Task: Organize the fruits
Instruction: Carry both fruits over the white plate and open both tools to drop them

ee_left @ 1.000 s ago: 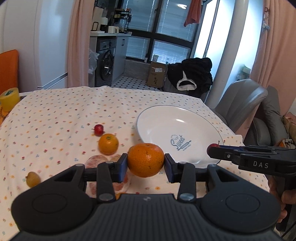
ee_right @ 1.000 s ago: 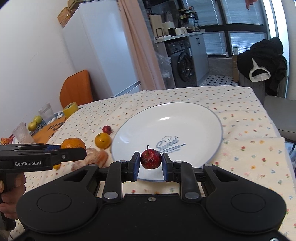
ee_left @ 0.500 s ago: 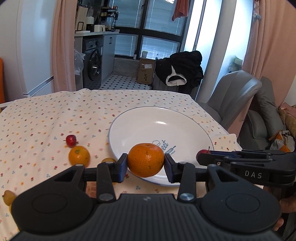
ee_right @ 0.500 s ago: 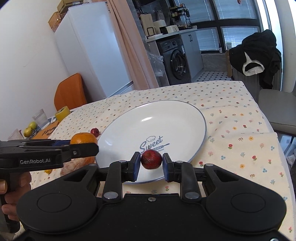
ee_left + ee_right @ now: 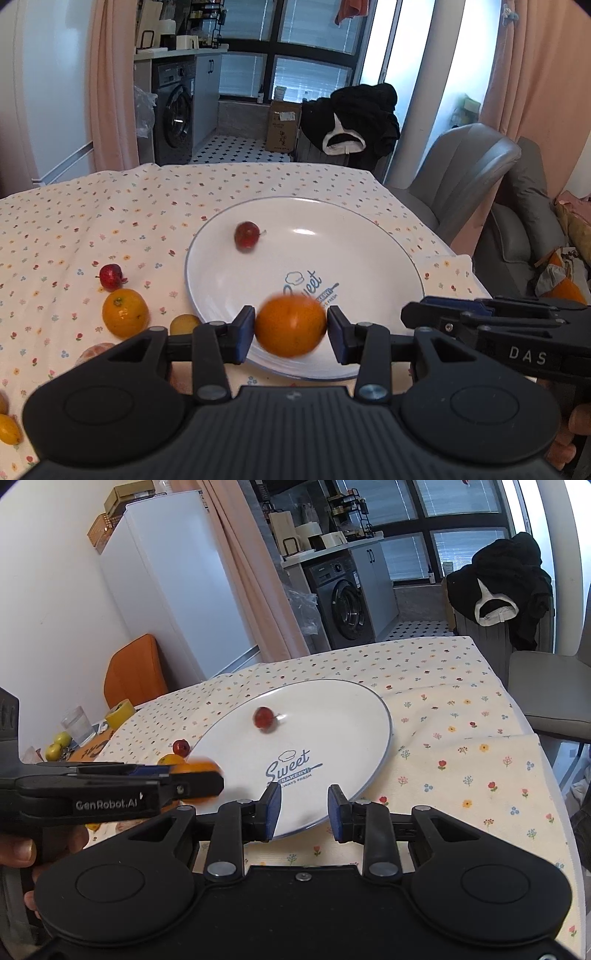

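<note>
Left wrist view: flower-print tablecloth [image 5: 110, 206]; on it, left of the white round plate [image 5: 369, 236], a small red fruit [image 5: 110, 277], a smaller orange [image 5: 125, 313] and a yellow fruit [image 5: 183, 323]. Left gripper [image 5: 290, 328], jaws slightly parted beside a blurred round orange [image 5: 290, 325] over the plate's near rim; grip cannot be told. Blurred small red apple [image 5: 246, 235] on the plate's far left.

Right wrist view: right gripper [image 5: 304, 808] open and empty above the plate's near edge; left gripper crosses at left, partly hiding the orange.

plates: 1 [image 5: 391, 254] | oranges: 2 [image 5: 290, 325] [image 5: 125, 313] | small red fruits: 2 [image 5: 246, 235] [image 5: 110, 277] | claws: 2 [image 5: 290, 334] [image 5: 304, 808]
</note>
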Demonstrator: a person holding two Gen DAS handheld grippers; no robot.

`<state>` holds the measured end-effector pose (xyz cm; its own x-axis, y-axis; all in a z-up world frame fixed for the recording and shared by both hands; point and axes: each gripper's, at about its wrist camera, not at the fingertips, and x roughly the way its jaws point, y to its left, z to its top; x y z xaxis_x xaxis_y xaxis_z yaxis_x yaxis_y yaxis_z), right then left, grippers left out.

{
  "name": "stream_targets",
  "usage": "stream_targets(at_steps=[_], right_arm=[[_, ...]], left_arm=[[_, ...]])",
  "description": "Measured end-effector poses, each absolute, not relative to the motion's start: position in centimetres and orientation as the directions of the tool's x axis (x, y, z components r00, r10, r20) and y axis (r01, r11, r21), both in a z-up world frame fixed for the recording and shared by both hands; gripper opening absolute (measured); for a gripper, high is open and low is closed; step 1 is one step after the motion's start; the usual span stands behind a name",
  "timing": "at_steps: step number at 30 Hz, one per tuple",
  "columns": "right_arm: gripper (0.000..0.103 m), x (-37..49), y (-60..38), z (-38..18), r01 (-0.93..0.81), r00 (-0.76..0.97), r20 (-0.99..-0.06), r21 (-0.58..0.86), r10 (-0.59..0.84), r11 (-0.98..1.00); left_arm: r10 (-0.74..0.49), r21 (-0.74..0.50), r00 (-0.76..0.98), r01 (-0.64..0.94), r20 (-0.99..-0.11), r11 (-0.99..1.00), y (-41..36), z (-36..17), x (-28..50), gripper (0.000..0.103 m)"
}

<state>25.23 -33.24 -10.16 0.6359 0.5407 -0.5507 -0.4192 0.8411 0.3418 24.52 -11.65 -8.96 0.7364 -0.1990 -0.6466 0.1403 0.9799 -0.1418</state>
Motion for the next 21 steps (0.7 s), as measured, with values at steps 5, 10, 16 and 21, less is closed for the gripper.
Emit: stream_targets(at_steps=[5,10,16,21], right_arm=[[0.029,24.9,-33.0,-10.0,-0.435,0.627,-0.546,0.346,0.555,0.831],[0.032,24.6,-32.3,-9.8,-0.447,0.62,-0.545,0.345,0.564,0.825],[0.038,24.2,-31.0,-9.6,-0.467,0.611,-0.541,0.343,0.578,0.815],[0.044,23.8,-29.8,-9.4,-0.487,0.596,-0.535,0.352,0.599,0.799]], left_arm=[[-0.187,-0.141,0.749,0.126,-0.636,0.982,-11.2,-8.2,23.9,0.044],[-0.159,-0.133,0.765,0.097,-0.624,0.986,-10.1,-7.5,22.7,0.047],[-0.129,-0.132,0.777,0.06,-0.617,0.989,-8.5,-7.2,21.3,0.062],[-0.103,-0.144,0.793,0.019,-0.6,0.989,-6.7,-6.8,19.8,0.071]])
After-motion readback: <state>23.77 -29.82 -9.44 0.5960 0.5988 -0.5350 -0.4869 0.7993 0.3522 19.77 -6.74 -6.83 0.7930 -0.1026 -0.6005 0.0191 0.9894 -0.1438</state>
